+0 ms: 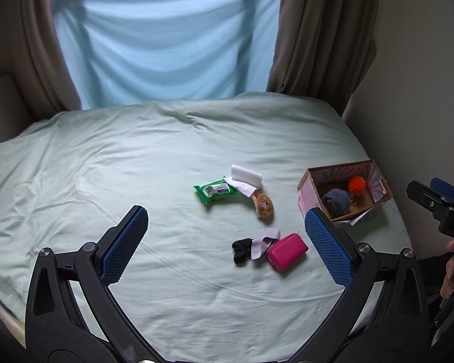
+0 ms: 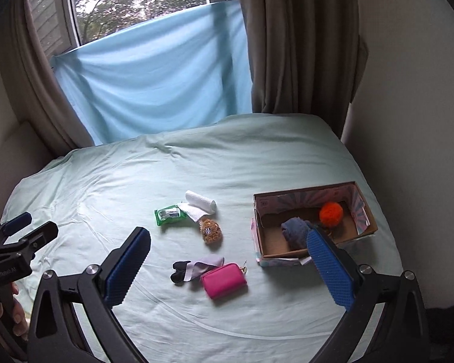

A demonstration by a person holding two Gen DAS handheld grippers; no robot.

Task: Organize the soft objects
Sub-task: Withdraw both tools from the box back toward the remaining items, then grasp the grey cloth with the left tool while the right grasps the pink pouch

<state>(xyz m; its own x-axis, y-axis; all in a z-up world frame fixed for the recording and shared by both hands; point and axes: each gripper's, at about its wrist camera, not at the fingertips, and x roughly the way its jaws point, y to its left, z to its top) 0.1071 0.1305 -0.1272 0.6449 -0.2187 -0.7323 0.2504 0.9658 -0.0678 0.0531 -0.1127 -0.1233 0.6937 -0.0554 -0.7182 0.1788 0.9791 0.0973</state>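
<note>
- Both grippers, left point(image 1: 227, 242) and right point(image 2: 228, 267), hover over the bed point(image 1: 106, 166), jaws wide apart and empty.
- Pink pouch point(image 2: 224, 279) lies centre frame, long axis slanting toward the box point(image 2: 287, 254) at right; right gripper likely nearer.

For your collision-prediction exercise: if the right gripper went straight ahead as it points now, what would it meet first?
Probably the bare bedsheet: the open right gripper aims around the pink pouch and brown fuzzy item. Depth is unclear.
</note>
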